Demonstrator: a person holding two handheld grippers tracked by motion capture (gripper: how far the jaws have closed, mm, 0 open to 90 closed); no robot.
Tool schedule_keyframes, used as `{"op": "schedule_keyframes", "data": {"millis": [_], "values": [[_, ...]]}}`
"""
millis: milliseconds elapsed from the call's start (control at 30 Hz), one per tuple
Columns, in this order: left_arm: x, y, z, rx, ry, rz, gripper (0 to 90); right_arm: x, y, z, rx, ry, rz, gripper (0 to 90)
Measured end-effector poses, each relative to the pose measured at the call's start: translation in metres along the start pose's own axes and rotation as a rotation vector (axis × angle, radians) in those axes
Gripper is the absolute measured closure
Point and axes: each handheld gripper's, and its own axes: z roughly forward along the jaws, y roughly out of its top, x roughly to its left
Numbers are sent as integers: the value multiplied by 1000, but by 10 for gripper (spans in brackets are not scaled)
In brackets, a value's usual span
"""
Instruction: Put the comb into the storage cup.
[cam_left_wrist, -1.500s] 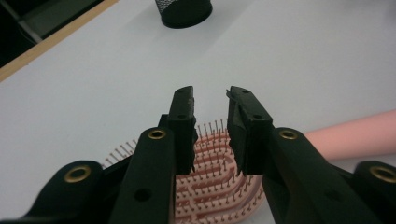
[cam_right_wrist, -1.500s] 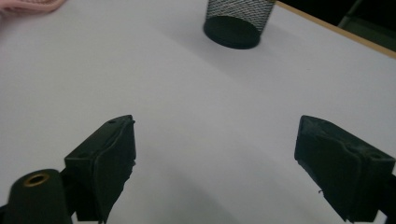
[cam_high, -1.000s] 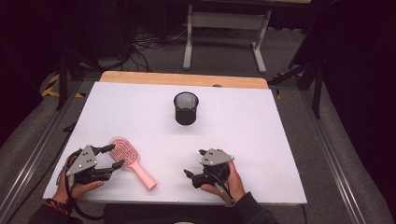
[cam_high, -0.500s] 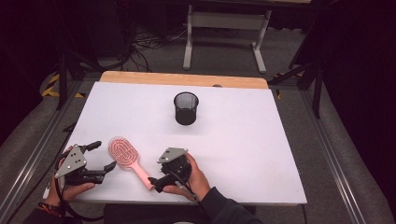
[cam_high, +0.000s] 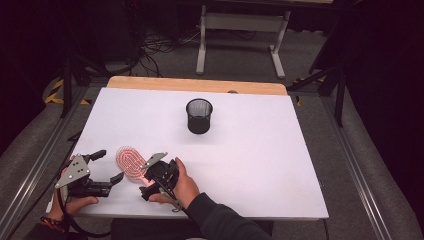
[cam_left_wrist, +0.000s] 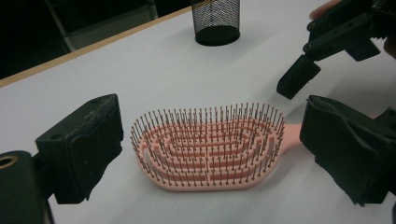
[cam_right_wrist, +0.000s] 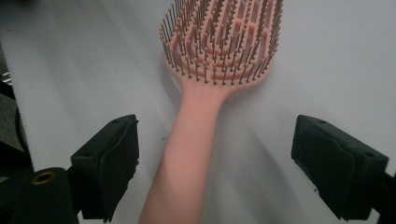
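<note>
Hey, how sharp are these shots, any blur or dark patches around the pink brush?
High view: the white table is evenly lit, surroundings nearly black, picture soft. Left gripper view: the pink plastic bristle hairbrush is crisp, casting only a faint shadow. Right gripper view: its handle and the tabletop look smeared, and the black fingers are soft.

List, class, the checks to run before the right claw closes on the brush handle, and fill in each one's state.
1. Right claw open: ok, jaws stand wide.
2. Handle between its jaws: ok, roughly centred, pads not touching it.
3. Left claw clear of the brush: ok, jaws have just been opening; its head lies between them untouched.
4. Brush flat on the table, bristles up: ok.
5. Cup upright, apart from brush: ok.
6. Cup empty: cannot tell.
</note>
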Motion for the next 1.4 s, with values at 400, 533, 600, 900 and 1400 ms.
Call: {"op": "schedule_keyframes", "data": {"millis": [400, 533, 600, 900, 1400], "values": [[0, 0, 1, 7, -16, -7, 72, 1, 15, 20, 46, -68, 19, 367], [1, -1, 2, 12, -16, -11, 72, 5, 17, 19, 49, -69, 6, 532], [2, -1, 2, 16, -20, -16, 72, 5, 17, 19, 45, -71, 3, 661], [2, 0, 4, 14, -33, -21, 77, 1, 19, 19, 45, -40, -84, 692], [-1, 4, 5, 32, -5, -38, 72, -10, 5, 7, -37, -39, -94, 693]]}}
